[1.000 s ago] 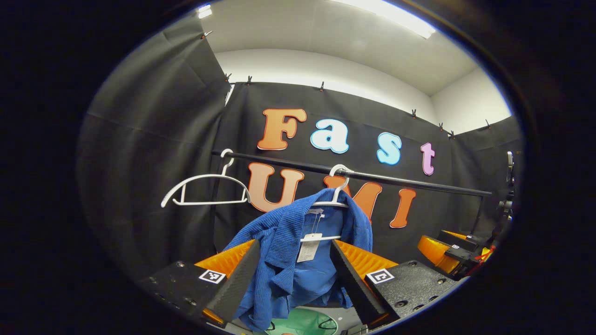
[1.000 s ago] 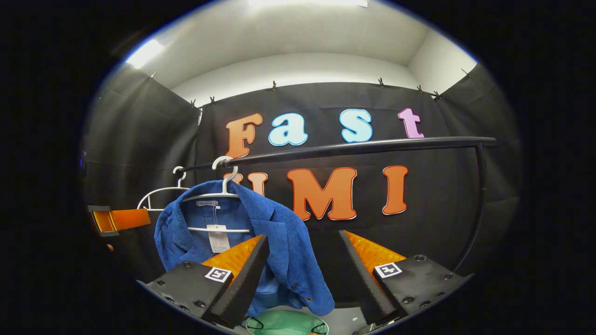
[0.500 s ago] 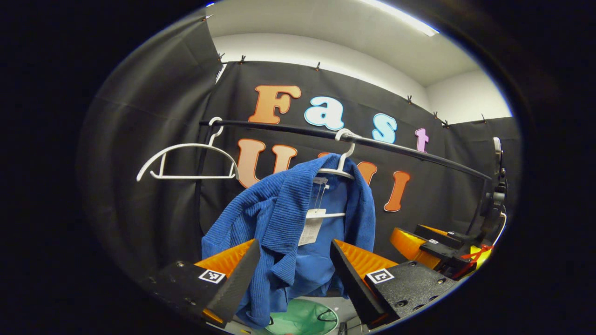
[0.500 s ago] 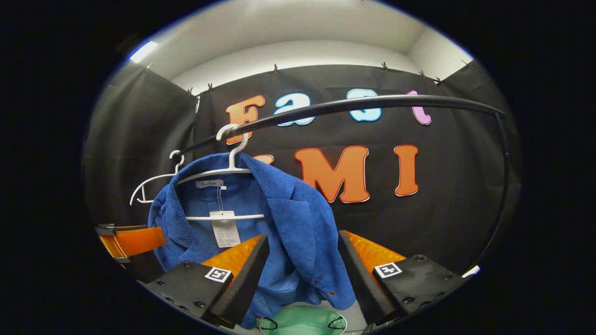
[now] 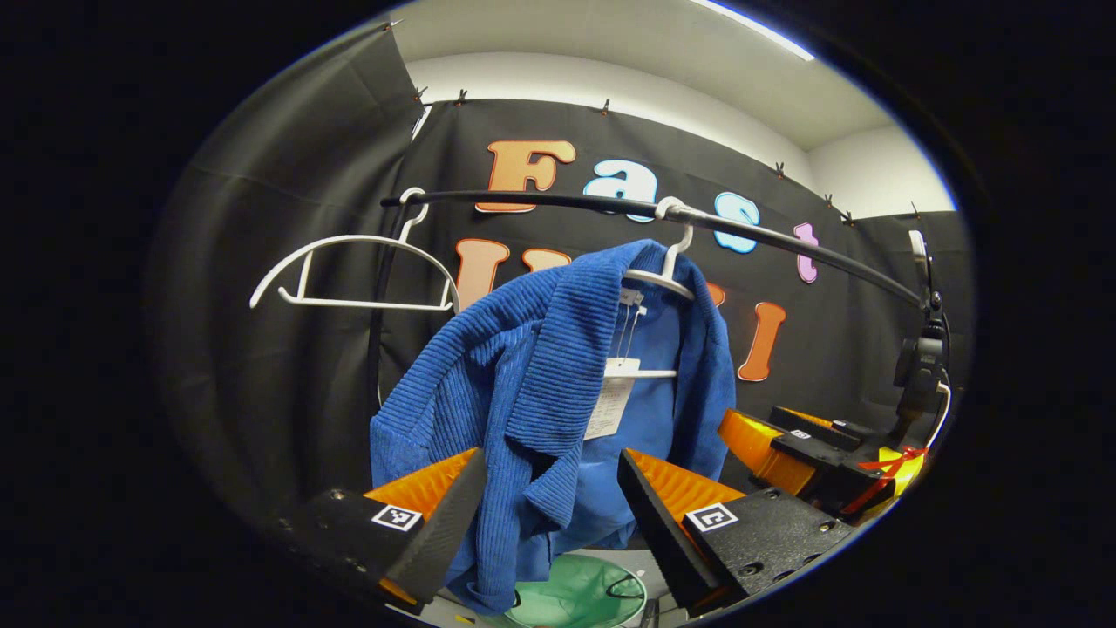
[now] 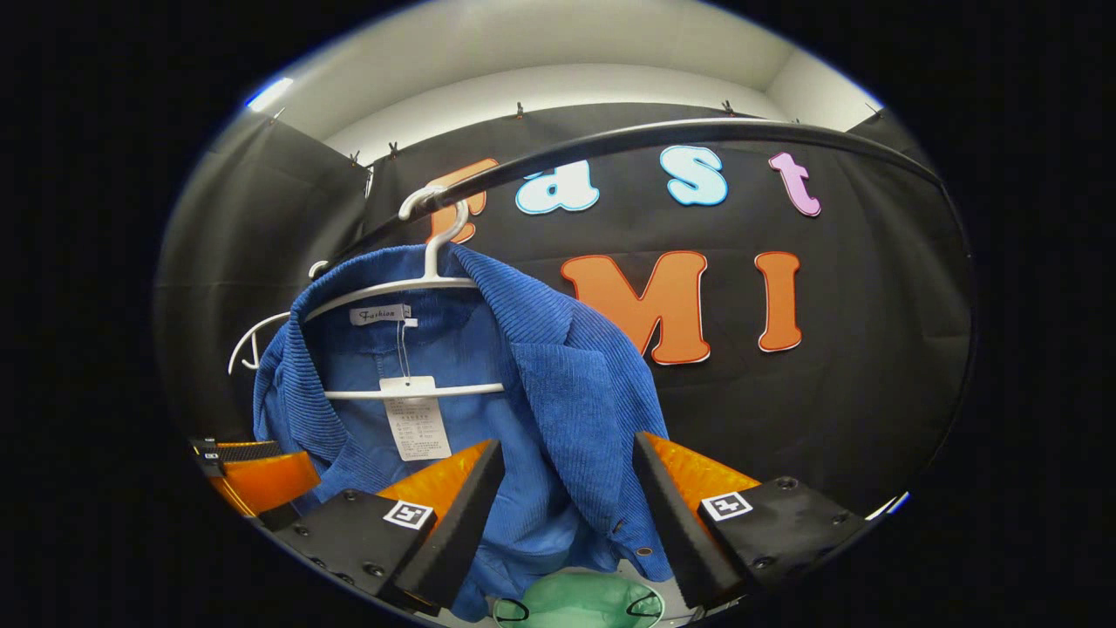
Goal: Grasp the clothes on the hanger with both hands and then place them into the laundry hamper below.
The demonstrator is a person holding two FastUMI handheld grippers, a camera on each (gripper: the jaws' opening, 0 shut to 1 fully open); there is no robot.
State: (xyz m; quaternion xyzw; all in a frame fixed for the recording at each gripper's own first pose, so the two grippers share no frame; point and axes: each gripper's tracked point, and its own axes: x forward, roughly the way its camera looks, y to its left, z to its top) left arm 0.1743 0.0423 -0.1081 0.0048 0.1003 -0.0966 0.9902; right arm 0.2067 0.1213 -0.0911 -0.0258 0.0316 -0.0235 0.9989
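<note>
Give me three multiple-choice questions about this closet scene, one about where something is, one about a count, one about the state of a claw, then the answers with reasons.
1. Where is the green laundry hamper?
A. Below the blue jacket
B. On the rail
C. Beside the bare hanger

2. How many white hangers hang on the rail?
A. One
B. Two
C. Four

3. What is the state of the left claw?
A. Shut on the jacket
B. Shut on the tag
C. Open

Answers:
1. A, its rim shows under the jacket's hem.
2. B, one is bare and the jacket's hanger is the other.
3. C, its fingers stand wide apart with cloth between them, not pressed.
</note>
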